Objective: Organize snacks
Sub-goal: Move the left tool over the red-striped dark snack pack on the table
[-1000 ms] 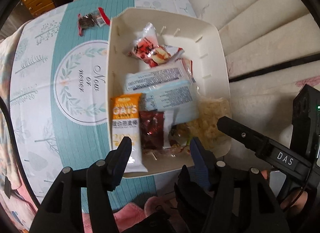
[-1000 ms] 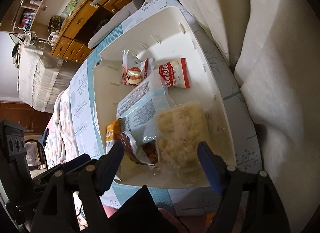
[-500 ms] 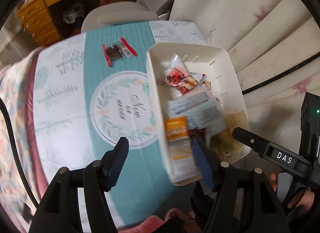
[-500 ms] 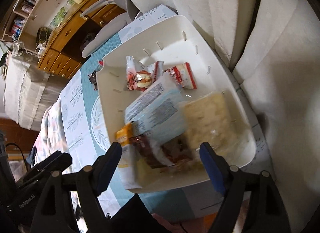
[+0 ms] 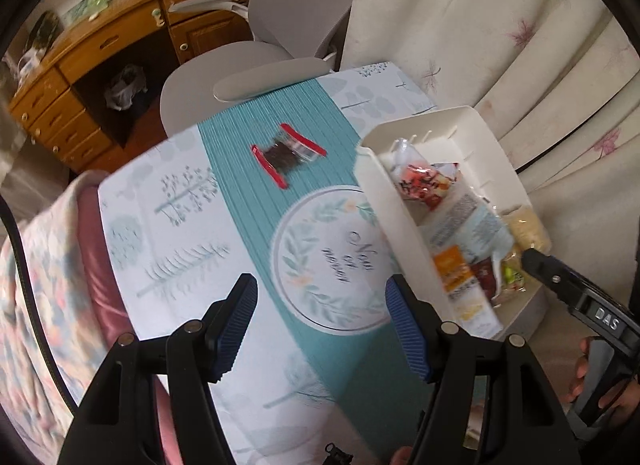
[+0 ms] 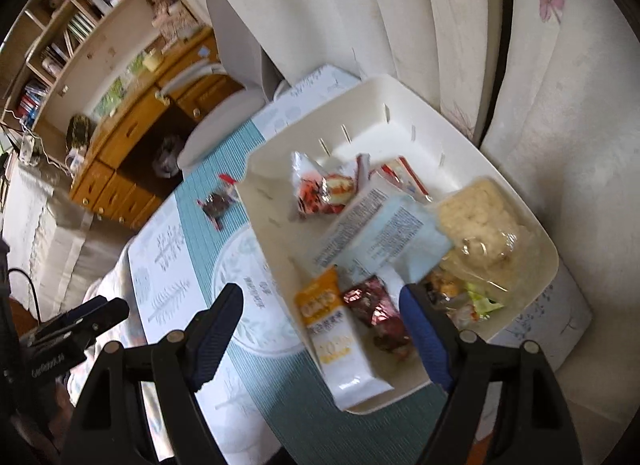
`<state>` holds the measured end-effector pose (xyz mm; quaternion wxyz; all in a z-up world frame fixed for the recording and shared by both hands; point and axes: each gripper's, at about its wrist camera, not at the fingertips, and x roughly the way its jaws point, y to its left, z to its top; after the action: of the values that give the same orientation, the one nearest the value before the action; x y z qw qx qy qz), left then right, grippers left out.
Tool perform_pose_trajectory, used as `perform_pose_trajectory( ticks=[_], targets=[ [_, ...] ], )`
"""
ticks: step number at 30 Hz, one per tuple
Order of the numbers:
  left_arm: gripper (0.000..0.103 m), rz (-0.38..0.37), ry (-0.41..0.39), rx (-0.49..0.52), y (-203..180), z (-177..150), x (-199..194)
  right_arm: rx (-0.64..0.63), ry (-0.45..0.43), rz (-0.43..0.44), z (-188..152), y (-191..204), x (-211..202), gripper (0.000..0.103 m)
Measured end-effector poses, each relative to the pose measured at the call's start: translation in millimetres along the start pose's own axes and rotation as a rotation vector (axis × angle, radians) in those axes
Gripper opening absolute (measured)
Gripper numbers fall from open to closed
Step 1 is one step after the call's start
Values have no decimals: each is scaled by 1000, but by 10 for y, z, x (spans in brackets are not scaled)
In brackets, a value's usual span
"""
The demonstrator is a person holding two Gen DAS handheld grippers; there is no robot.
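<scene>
A white bin [image 5: 394, 201] [image 6: 400, 85] stands on the teal table cloth beside the curtain. It holds an orange oats packet [image 6: 336, 329] [image 5: 460, 277], a light-blue packet [image 6: 384, 225], a clear bag of pale crisps [image 6: 476, 213], a dark red wrapper [image 6: 374, 307] and a red-and-white sweet bag [image 6: 320, 189]. One dark snack with red ends [image 5: 288, 153] [image 6: 218, 201] lies alone on the cloth left of the bin. My left gripper [image 5: 322, 325] hangs open over the cloth's round print, empty. My right gripper [image 6: 320, 331] hovers open above the bin's near corner, holding nothing.
A grey swivel chair [image 5: 256, 65] stands at the table's far end, with a wooden desk [image 5: 100, 49] behind it. A pleated curtain [image 6: 540, 105] hangs close along the bin's right side. A floral bed cover [image 5: 36, 305] borders the table on the left.
Both grippers have drawn back and up from the bin, sliding left. The left view now faces the cloth rather than the bin. Both pairs of jaws stand slightly wider.
</scene>
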<state>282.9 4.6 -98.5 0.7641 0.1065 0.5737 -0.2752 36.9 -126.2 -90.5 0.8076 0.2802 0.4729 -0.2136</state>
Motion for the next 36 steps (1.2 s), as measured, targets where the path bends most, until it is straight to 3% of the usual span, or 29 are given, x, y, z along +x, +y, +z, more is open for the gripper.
perform_pose_trajectory(
  ticks=[11,19,26,36],
  targets=[
    [72,56,8,128,359,501,378,-41,-156,-134,-130,95,201,81],
    [81,112,14,239,300,865,880,-85,-132,-184,-129,13,529,81],
    [81,156,56,295,276,1123,1535,-156,-151,-163,-88,74,645,81],
    [81,153,134,298,291,1259,2218,-215,-74,-94,15,136,876,81]
  ],
)
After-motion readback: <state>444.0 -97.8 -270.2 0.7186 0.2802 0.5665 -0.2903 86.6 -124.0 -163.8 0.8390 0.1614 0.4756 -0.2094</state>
